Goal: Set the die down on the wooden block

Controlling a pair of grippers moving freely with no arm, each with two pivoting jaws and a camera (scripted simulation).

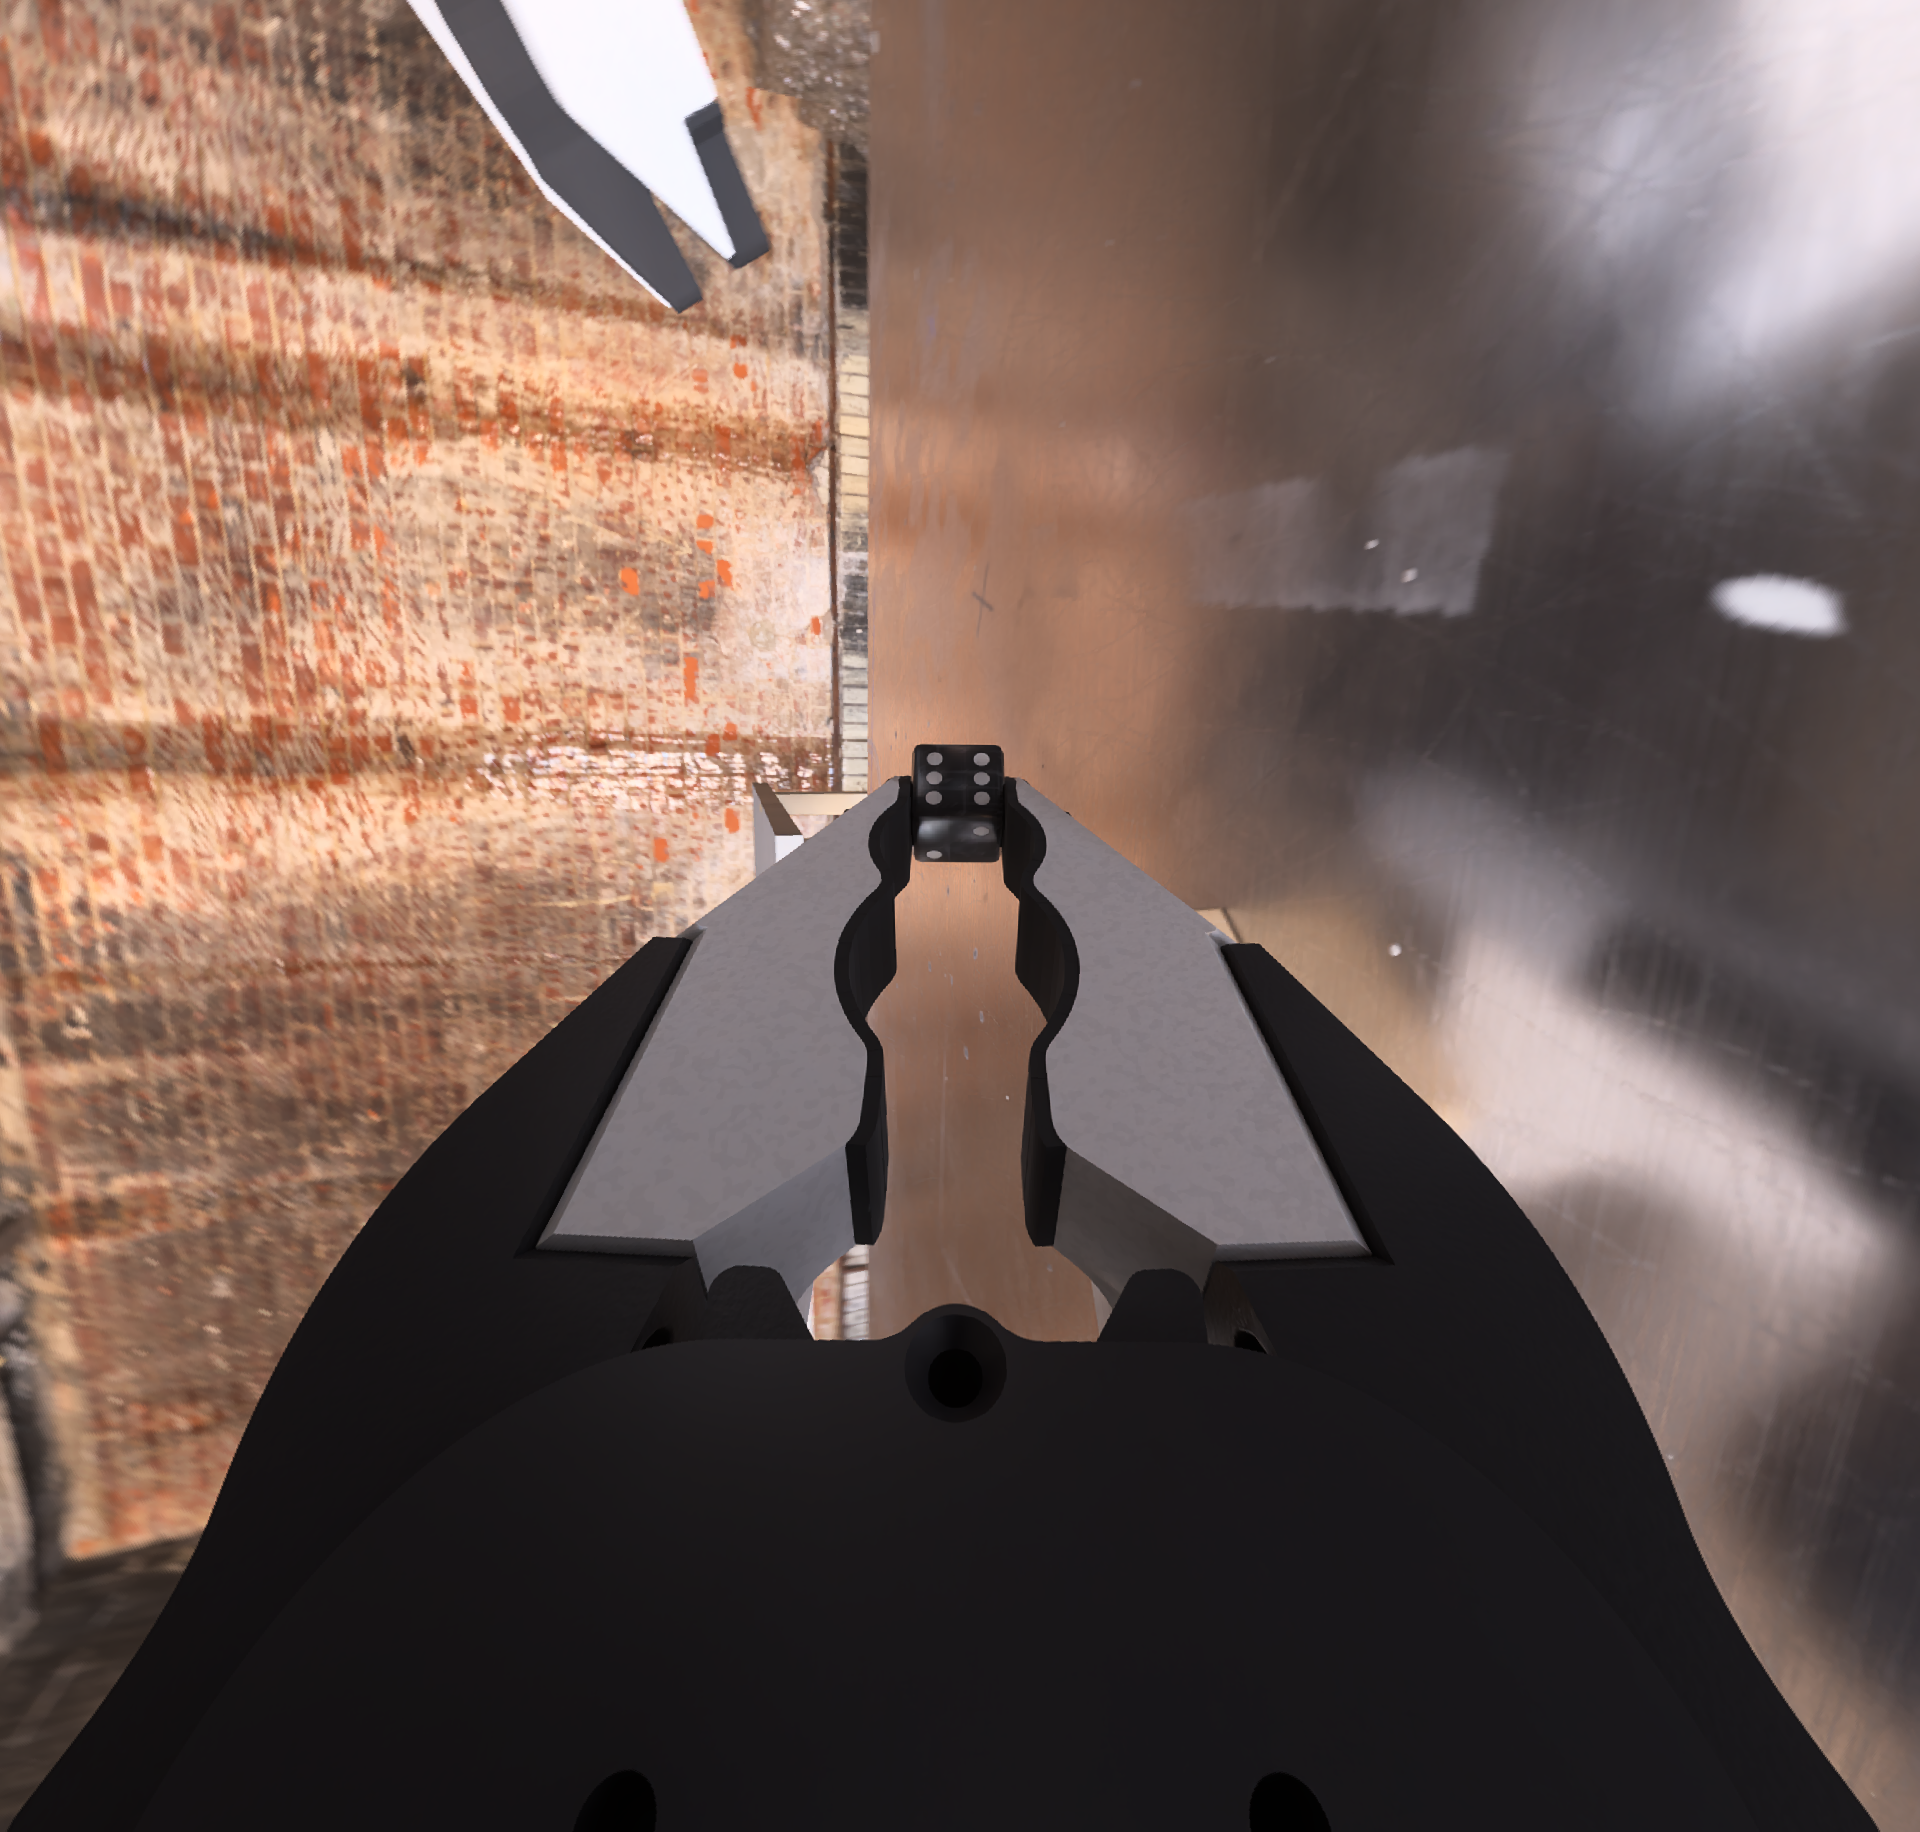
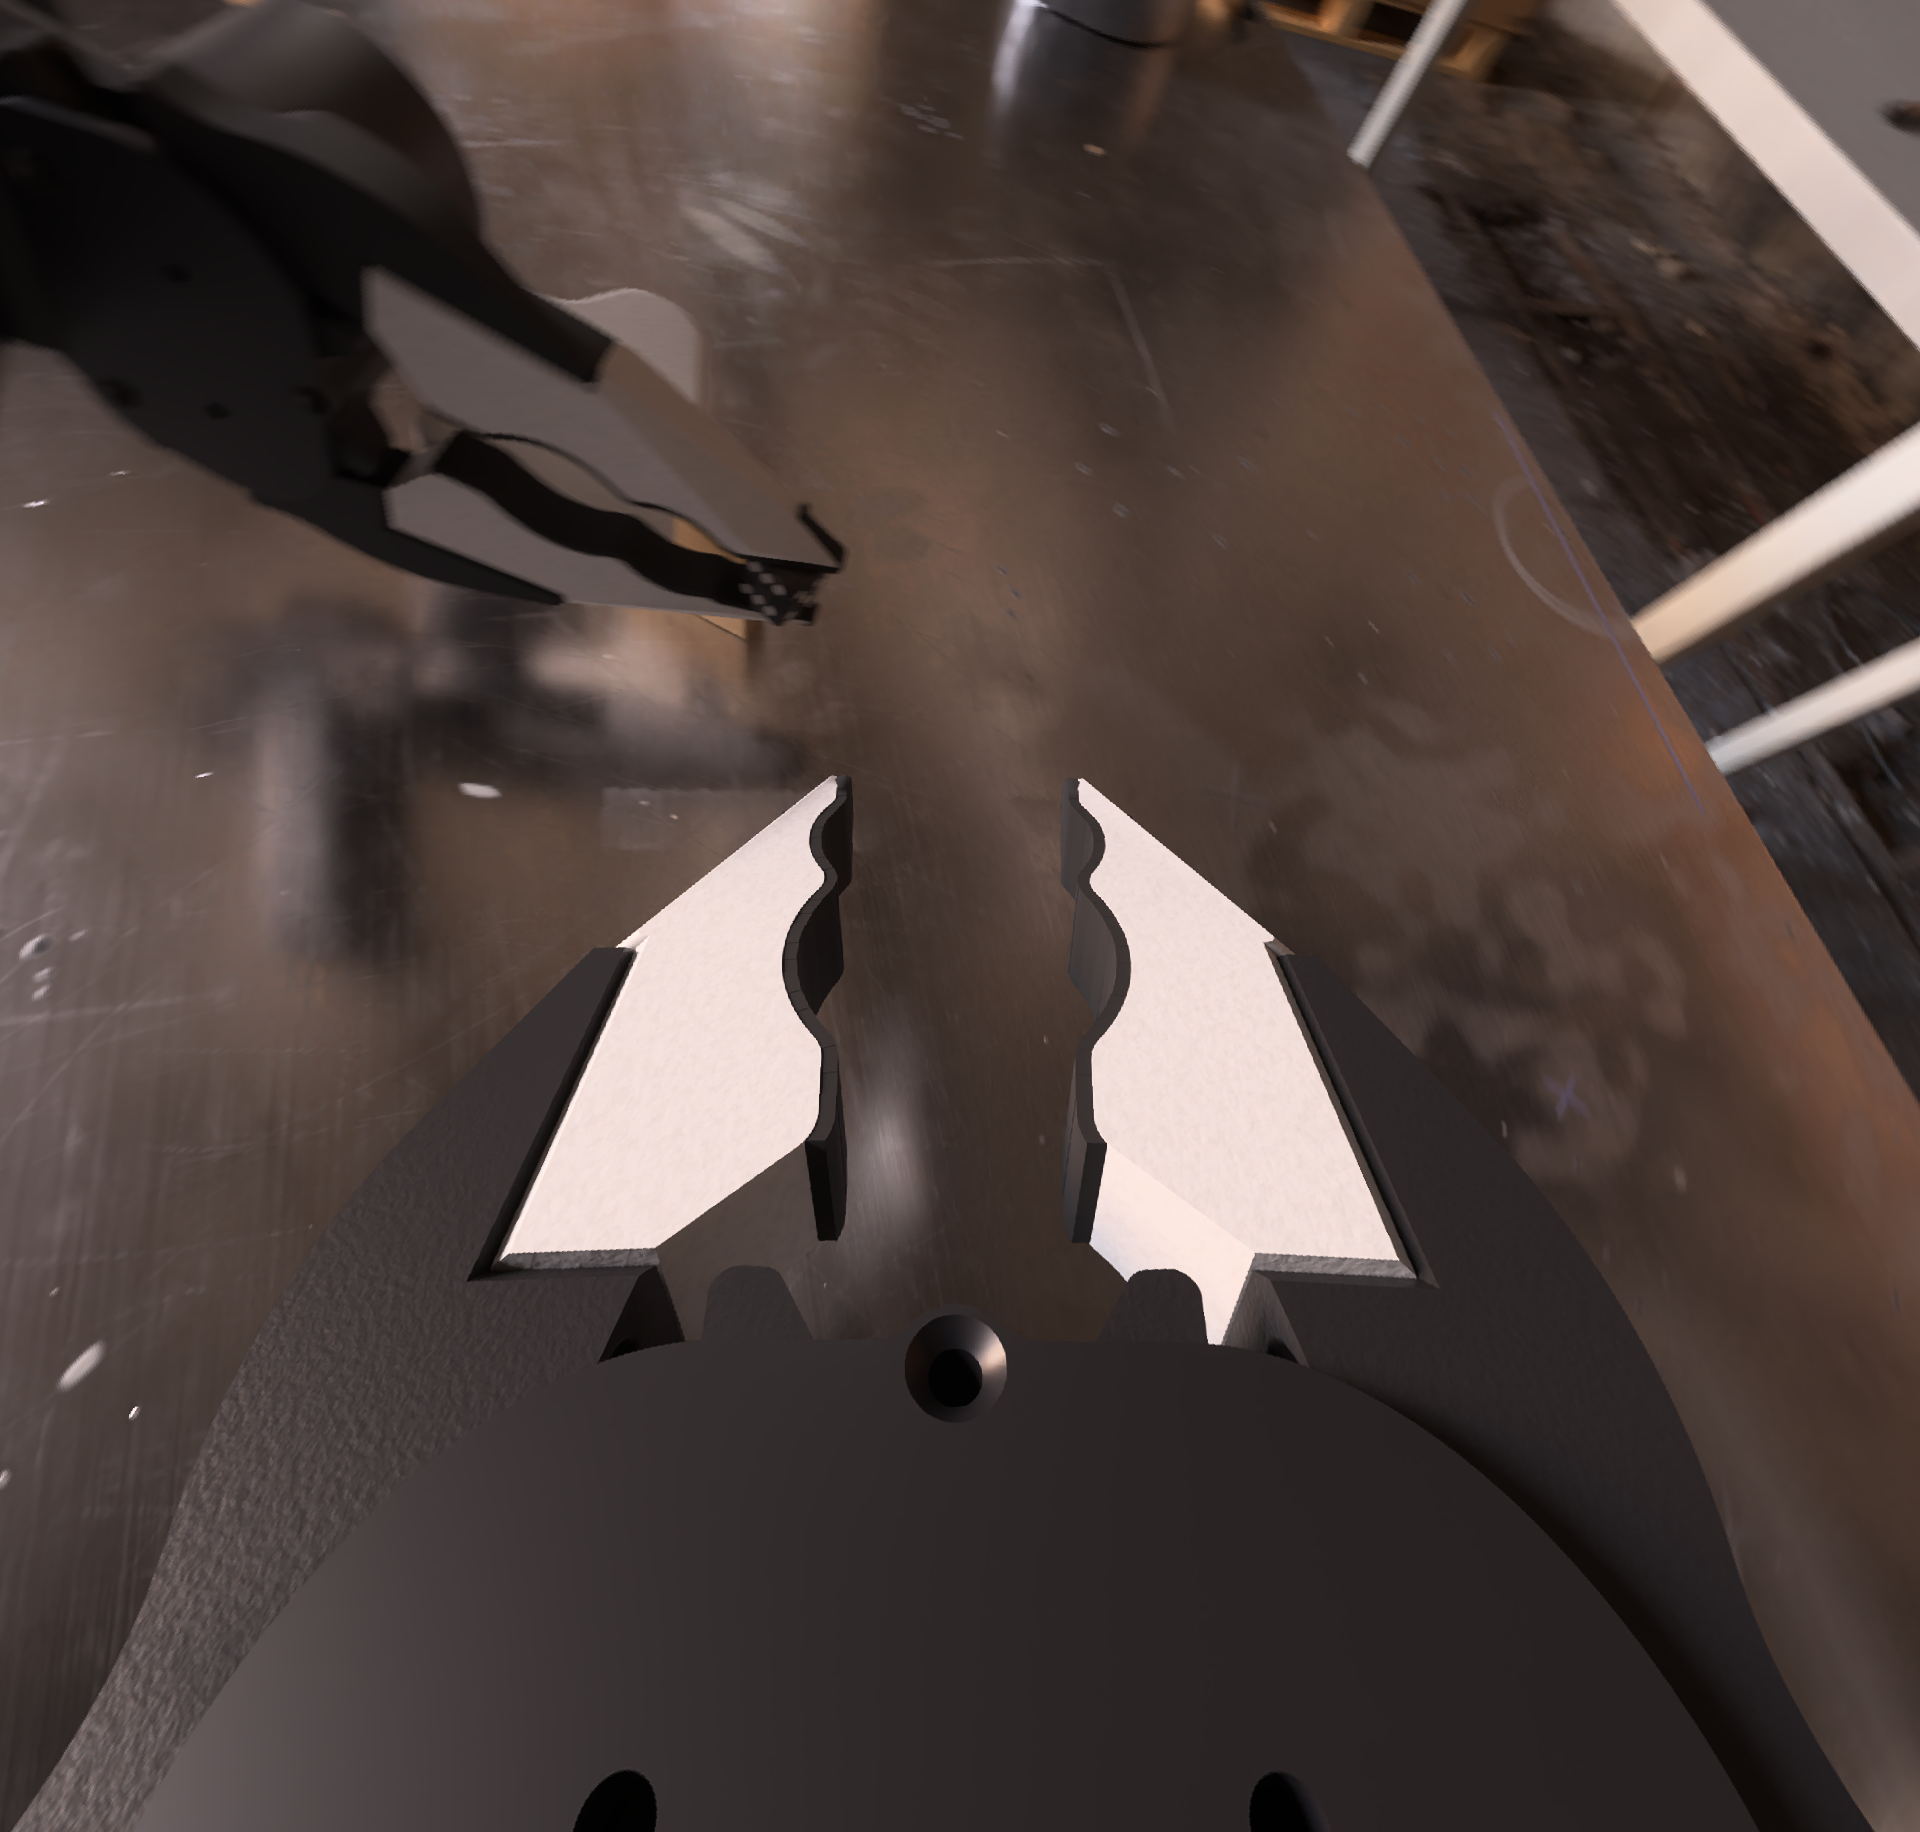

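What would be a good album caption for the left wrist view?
Left hand-held gripper pinching a black die at its fingertips above a shiny metal table.

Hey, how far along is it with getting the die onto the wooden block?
Done: the left gripper has the black die clamped between its fingertips, off the metal table. In hand: carrying it; a pale wooden block peeks out just under the fingers in the right wrist view. Left: lowering the die onto the block and releasing. The right gripper is open and holds nothing.
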